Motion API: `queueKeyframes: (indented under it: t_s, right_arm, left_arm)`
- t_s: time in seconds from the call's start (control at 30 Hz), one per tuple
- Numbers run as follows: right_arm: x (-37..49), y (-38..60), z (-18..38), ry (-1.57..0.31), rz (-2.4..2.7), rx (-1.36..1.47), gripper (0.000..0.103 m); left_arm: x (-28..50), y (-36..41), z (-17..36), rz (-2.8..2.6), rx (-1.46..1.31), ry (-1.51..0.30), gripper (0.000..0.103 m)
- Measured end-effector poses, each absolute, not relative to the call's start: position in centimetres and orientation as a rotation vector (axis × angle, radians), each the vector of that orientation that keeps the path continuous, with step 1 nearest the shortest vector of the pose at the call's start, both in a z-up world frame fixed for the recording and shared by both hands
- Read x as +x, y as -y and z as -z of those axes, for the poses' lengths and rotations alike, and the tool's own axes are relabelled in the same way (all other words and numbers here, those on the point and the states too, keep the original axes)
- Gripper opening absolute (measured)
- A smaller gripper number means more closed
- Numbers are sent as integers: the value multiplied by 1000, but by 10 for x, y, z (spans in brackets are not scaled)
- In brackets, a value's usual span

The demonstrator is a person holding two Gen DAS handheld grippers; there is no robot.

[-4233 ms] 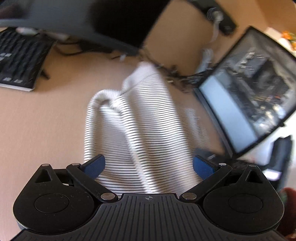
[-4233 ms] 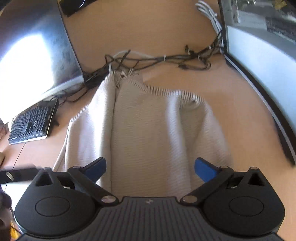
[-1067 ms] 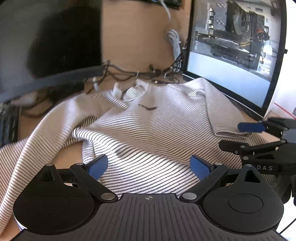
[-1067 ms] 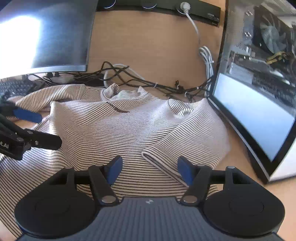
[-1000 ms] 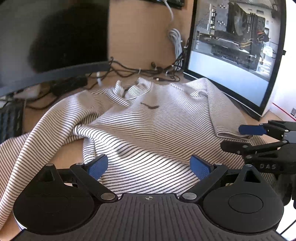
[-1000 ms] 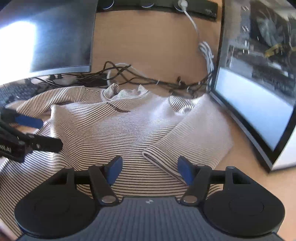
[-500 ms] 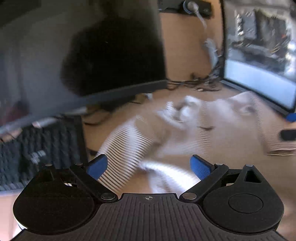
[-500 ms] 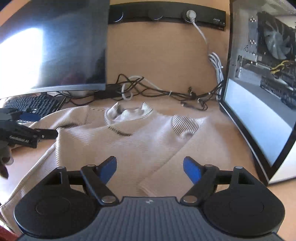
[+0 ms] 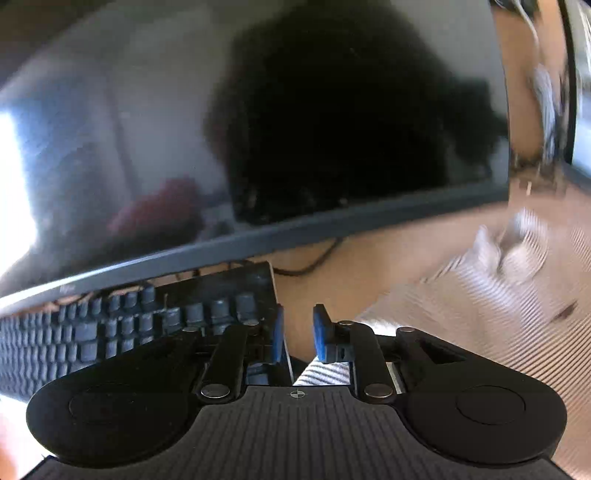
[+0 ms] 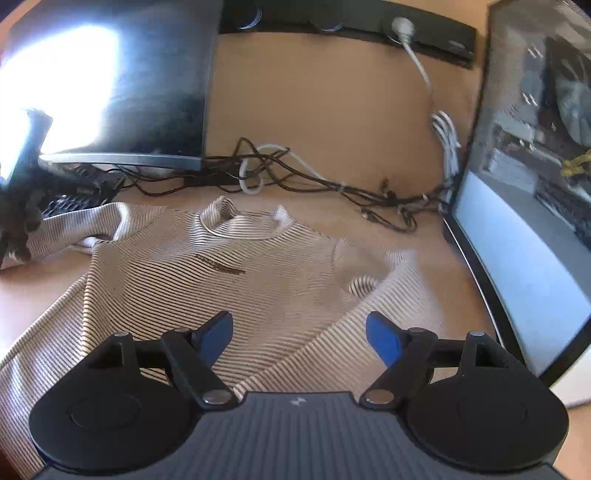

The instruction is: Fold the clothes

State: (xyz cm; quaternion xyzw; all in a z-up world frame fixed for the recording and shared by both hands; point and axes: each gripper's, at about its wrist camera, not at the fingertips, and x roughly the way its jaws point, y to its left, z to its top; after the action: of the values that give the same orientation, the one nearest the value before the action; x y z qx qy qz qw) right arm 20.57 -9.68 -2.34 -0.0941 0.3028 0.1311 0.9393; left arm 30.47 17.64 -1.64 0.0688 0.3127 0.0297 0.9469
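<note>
A white long-sleeved shirt with thin black stripes [image 10: 229, 280] lies spread on the wooden desk, collar toward the back. Its right sleeve is folded across the body. In the left wrist view the shirt [image 9: 491, 295] lies to the right, blurred. My left gripper [image 9: 297, 336] has its jaws nearly together over the left sleeve end; a bit of striped cloth [image 9: 325, 373] shows just below the pads, and whether it is pinched is unclear. The left gripper also shows in the right wrist view [image 10: 18, 229], at the sleeve end. My right gripper [image 10: 299, 339] is open above the shirt's lower body.
A dark monitor [image 9: 258, 129] stands at the back left with a black keyboard [image 9: 140, 317] under it. A glass-sided computer case [image 10: 535, 184] stands on the right. Tangled cables [image 10: 295, 177] lie behind the collar, and a power strip [image 10: 369, 29] is mounted above.
My left gripper has swung left to the sleeve end by the keyboard and its jaws have closed most of the way. My right gripper has opened wider and pulled back from the folded right sleeve.
</note>
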Motion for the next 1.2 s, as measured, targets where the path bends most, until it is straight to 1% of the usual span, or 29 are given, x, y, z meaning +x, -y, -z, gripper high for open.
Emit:
queueKeyframes:
  t_s: [0.03, 0.07, 0.13, 0.23, 0.27, 0.3, 0.33, 0.37, 0.4, 0.47, 0.5, 0.6, 0.7, 0.77, 0.83, 0.93, 1.07, 1.13, 1.17, 1.2]
  right_arm:
    - [205, 96, 22, -626, -298, -213, 80]
    - [203, 94, 22, -646, -337, -251, 80]
    - [196, 86, 30, -688, -380, -351, 80]
    - [188, 78, 47, -733, -381, -395, 79]
    - [187, 76, 51, -745, -369, -387, 71]
    - [186, 74, 55, -757, -357, -379, 59]
    - [186, 71, 54, -762, -346, -357, 54]
    - [185, 69, 54, -767, -335, -335, 52]
    - [183, 66, 54, -771, -323, -335, 52]
    - [180, 68, 58, -800, -282, -344, 52]
    - [178, 69, 61, -814, -261, -347, 53]
    - [176, 96, 60, -855, -168, -189, 55]
    - [168, 101, 59, -862, -95, -175, 55]
    - [160, 94, 57, -865, -79, -246, 55]
    - [151, 83, 52, -834, -75, -389, 55]
    - [139, 72, 50, -761, -134, -561, 57]
    - [160, 72, 59, -760, -212, -572, 59]
    - [176, 85, 58, -764, -217, -503, 58]
    - [184, 91, 58, -766, -219, -468, 37]
    - [191, 102, 55, -784, -216, -432, 9]
  left_arm:
    - [299, -179, 11, -43, 98, -635, 41]
    - [290, -179, 6, -8, 57, -637, 49]
    - [270, -176, 2, 71, -15, -646, 55]
    - [242, -159, 10, 177, -71, -682, 56]
    - [235, -153, 15, 215, -101, -704, 57]
    - [229, -146, 20, 250, -130, -723, 57]
    - [224, -139, 25, 282, -157, -741, 57]
    - [220, -132, 30, 314, -177, -757, 59]
    - [218, -124, 35, 345, -189, -772, 61]
    - [213, -112, 44, 398, -200, -785, 76]
    - [211, -109, 50, 410, -205, -796, 79]
    - [204, -110, 63, 423, -212, -796, 82]
    - [198, -112, 65, 450, -208, -788, 87]
    - [198, -116, 63, 452, -248, -806, 98]
    - [199, -120, 61, 439, -296, -830, 103]
    - [200, -114, 58, 393, -301, -866, 103]
    - [204, -103, 56, 342, -316, -899, 103]
    - [204, -100, 57, 333, -334, -912, 103]
    - [204, -98, 57, 328, -338, -919, 103]
    - [204, -96, 56, 323, -334, -926, 103]
